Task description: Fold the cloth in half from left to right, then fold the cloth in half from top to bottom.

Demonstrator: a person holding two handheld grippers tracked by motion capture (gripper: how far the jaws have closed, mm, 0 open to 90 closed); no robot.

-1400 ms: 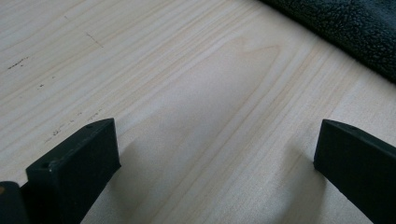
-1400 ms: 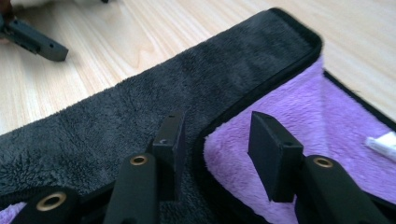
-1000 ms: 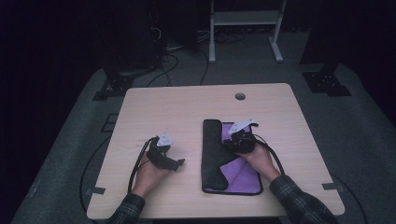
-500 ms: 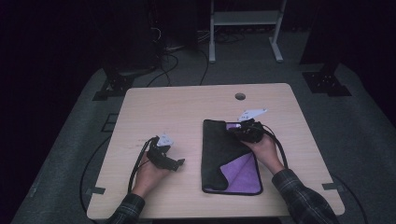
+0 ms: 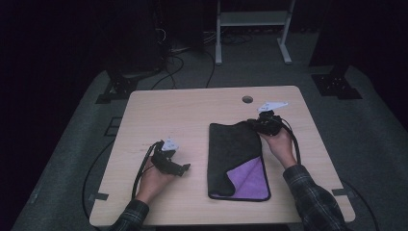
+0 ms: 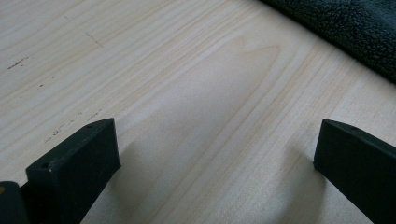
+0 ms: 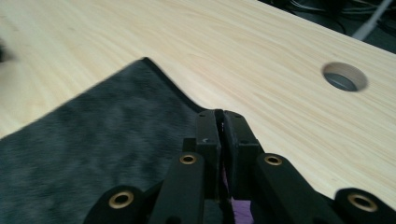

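Two grippers: I am resting the left gripper (image 5: pixel 186 168), jaws wide and empty, near the worktop's front edge. Farther back, the right gripper (image 5: pixel 253 124) is pinching the dark fleece cloth with purple lining (image 5: pixel 234 153) by its far right corner, so I am pulling gently and flat.

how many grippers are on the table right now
2. The left gripper rests on bare wood at the near left of the table, jaws wide apart. The right gripper is at the far right corner of the dark cloth, pinching its edge.
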